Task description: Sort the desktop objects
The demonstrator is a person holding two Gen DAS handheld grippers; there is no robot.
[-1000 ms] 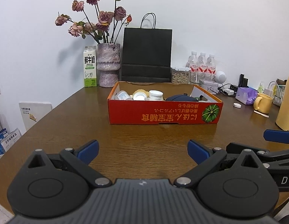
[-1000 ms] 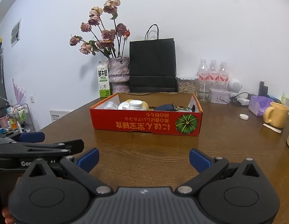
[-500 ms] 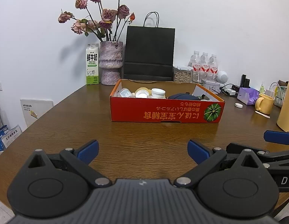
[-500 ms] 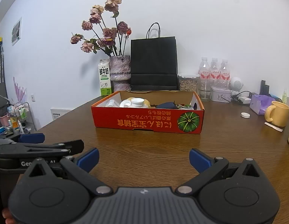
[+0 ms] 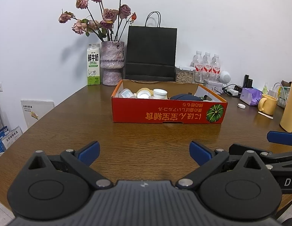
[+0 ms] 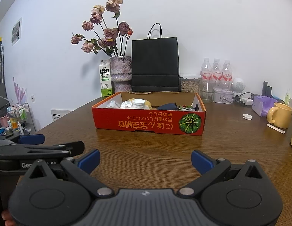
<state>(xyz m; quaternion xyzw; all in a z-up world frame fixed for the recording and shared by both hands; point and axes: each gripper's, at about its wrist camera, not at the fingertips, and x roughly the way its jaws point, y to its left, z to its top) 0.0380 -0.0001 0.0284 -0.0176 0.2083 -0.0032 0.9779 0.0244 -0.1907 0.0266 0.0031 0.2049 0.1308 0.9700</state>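
Note:
A red cardboard box with a pumpkin picture stands mid-table. Inside lie white jars, a white lid, a yellowish item and a dark blue pouch; the box wall hides their lower parts. My left gripper hovers open over bare wood well short of the box, nothing between its blue pads. My right gripper is open too, level with it and just to its right. Each gripper shows at the edge of the other's view.
Along the back wall stand a milk carton, a vase of dried roses, a black paper bag, a snack container and water bottles. A yellow mug, purple tissue pack, small white cap and a yellow jug sit right.
Both views have tilted down a little, so the box sits lower in frame. Both grippers stay open and empty in the same place over the table.

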